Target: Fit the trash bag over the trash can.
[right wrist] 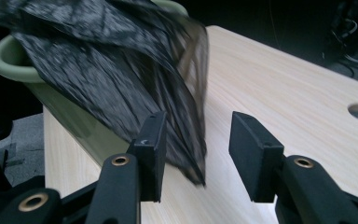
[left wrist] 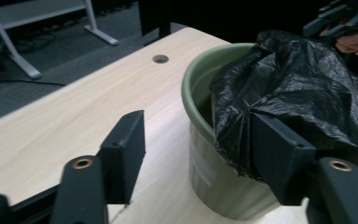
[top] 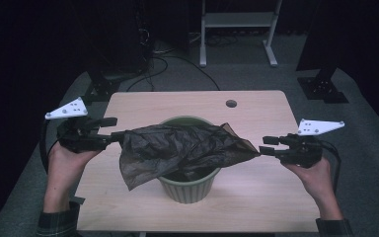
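Over bin (top: 190, 190): both tongs parted, bag (top: 177, 148) released.

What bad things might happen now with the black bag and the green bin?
1. Both tools, left tool and right tool, stand open, so the black bag may slump in a heap rather than line the green bin.
2. The bag's loose corner hangs outside the rim and may drag the bag off.

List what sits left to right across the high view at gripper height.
left gripper → black plastic bag, draped over the green bin → right gripper. Both grippers' jaws stand open, with the bag's edges at them.
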`<state>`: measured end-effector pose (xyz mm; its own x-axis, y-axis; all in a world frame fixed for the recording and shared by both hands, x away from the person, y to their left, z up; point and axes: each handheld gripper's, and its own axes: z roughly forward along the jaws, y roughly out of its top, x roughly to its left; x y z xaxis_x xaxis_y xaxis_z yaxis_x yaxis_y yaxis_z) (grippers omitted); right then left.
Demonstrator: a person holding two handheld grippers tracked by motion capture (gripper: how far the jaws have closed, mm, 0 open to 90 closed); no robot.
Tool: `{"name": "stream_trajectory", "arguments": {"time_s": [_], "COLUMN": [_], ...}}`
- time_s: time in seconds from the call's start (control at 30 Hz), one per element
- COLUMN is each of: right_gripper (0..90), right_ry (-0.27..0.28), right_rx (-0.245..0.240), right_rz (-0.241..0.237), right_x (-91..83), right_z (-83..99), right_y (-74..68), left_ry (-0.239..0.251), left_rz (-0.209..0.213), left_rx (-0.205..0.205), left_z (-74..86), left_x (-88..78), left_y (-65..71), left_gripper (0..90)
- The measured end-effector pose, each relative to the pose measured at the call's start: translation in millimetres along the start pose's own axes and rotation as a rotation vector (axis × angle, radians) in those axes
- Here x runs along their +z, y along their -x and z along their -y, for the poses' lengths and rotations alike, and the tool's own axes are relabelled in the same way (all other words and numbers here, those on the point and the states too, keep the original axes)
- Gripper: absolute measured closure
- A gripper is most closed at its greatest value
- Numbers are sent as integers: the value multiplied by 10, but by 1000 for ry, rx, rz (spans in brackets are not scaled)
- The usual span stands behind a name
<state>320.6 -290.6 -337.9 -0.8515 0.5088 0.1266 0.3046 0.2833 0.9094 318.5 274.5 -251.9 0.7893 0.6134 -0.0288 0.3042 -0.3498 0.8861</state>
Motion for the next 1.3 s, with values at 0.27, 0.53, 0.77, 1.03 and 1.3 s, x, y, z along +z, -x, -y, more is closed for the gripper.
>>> {"name": "stream_trajectory", "arguments": {"time_s": [0.27,0.53,0.77,1.03,1.3], "right_gripper": [497,425,416,830,898], "right_ry": [30,31,33,0,-26], "right_rx": [-48,-100,-135,-180,-150], "right_rz": [-64,-123,-146,-147,-98], "right_x": [211,597,882,1095,1089], "right_z": [-234,-521,-729,-857,-835], "right_y": [-150,-330,-444,-472,-364], "left_ry": [7,-5,-11,-25,-1], "left_rz": [7,24,56,87,76], "left_rx": [4,-8,-11,-7,-32], "left_z": [-26,73,175,263,410], "left_x": [61,137,218,291,114], "left_y": [2,4,55,118,71], "left_gripper": [291,292,292,279,244]}}
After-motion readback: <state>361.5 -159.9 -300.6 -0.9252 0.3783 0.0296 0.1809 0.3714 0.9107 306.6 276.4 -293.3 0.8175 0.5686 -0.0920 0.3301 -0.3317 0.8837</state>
